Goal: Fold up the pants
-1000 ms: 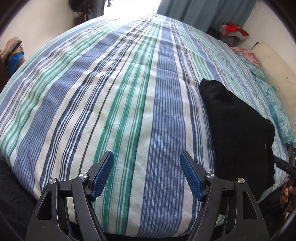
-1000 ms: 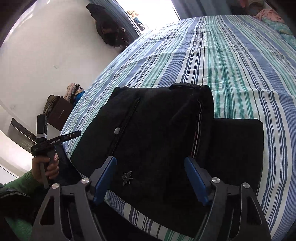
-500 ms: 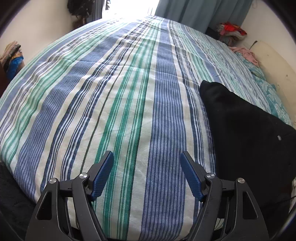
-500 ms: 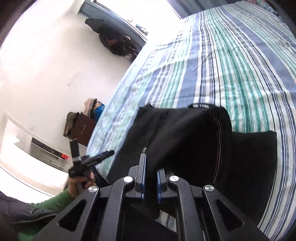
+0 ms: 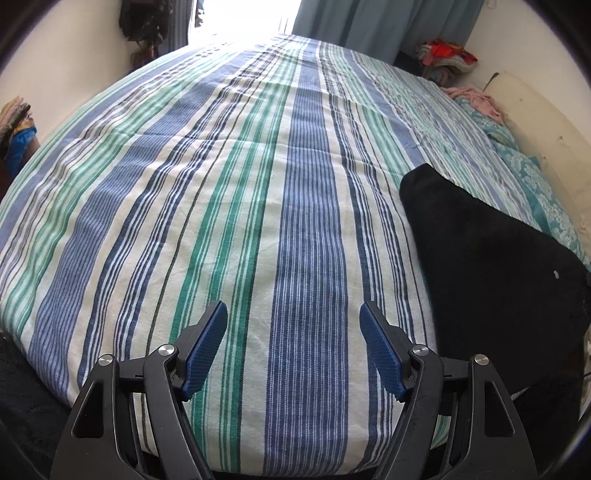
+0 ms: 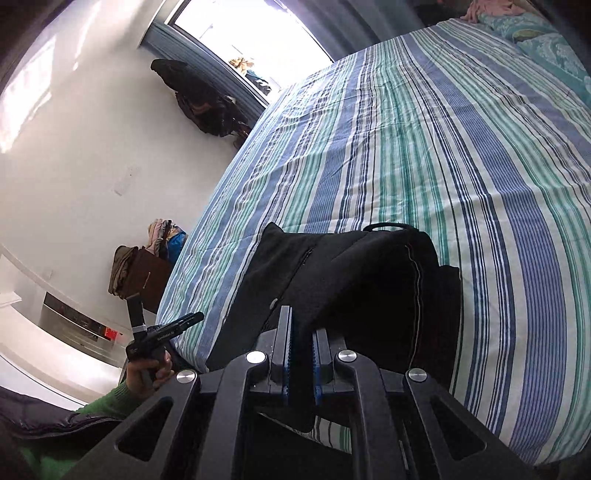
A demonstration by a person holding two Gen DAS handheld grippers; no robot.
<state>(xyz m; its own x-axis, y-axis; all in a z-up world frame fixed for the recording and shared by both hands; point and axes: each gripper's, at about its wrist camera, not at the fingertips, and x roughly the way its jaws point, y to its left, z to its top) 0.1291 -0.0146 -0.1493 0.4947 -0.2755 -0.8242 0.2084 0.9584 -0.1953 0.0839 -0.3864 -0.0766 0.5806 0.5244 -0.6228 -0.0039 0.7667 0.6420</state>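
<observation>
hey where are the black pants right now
The black pants lie at the striped bed's near edge, pinched in the right gripper; in the left wrist view they're at right.

Frame edge cuts off the black pants.

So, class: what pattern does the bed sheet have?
The bed sheet has blue, green and white stripes, clearest in the left wrist view.

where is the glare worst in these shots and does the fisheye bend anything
Left wrist view: the window at top is blown out to white, and the striped bedspread bulges into a dome. Right wrist view: the window is overexposed too and washes the wall pale; the black pants lose nearly all fold detail; the bed edge curves.
</observation>
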